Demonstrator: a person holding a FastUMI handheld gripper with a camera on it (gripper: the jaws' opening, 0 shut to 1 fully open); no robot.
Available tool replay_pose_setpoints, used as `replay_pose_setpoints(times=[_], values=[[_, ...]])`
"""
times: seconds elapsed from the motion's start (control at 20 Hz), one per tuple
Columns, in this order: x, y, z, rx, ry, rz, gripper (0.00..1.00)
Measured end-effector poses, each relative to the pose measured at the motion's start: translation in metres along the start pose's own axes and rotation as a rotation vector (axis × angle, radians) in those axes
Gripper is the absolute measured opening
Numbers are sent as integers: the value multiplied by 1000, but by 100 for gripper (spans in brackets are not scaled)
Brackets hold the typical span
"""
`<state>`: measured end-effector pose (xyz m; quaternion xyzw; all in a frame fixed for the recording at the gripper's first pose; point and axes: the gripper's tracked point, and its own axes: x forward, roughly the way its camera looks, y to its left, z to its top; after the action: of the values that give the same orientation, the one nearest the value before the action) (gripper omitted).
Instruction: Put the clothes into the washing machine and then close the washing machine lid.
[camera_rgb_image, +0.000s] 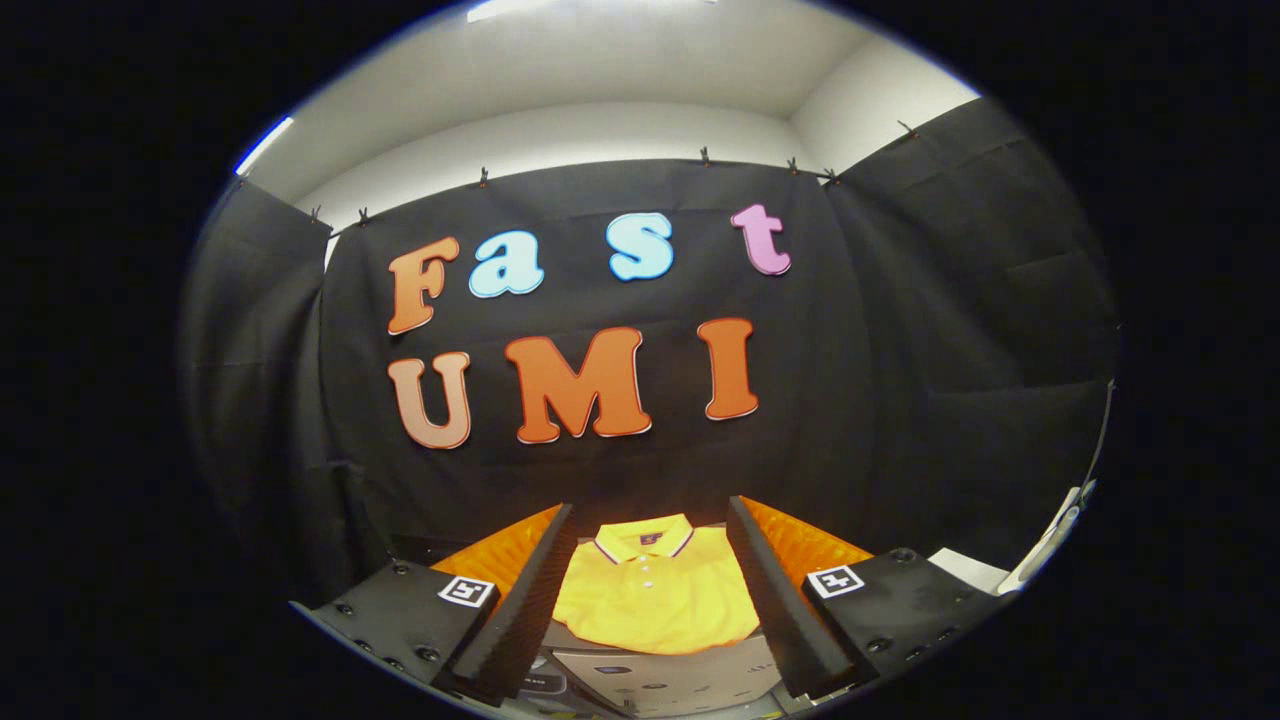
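Jaws spread wide, gripping nothing: your gripper (650, 600) hovers with the folded yellow polo shirt (655, 595) framed between the fingers, lying flat on a grey surface (650, 680) below. Drop straight down, centre over the body of the fabric, and pinch a thick fold so it all lifts together.

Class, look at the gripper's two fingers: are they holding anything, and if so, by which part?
Nothing is held. The gripper is open, its fingers spread wide apart, with the folded yellow polo shirt lying seen between them, untouched.
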<state>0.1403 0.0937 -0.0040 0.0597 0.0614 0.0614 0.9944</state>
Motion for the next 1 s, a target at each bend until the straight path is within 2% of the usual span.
replay_pose_setpoints(times=[0.1, 0.3, 0.45, 0.75, 1.0], values=[[35, 11, -19, -8, 75, 39, 98], [103, 0, -69, -10, 253, 14, 98], [138, -1, -106, -2, 383, 14, 99], [182, -4, -153, 7, 535, -3, 99], [203, -18, -186, -86, 664, -21, 99]])
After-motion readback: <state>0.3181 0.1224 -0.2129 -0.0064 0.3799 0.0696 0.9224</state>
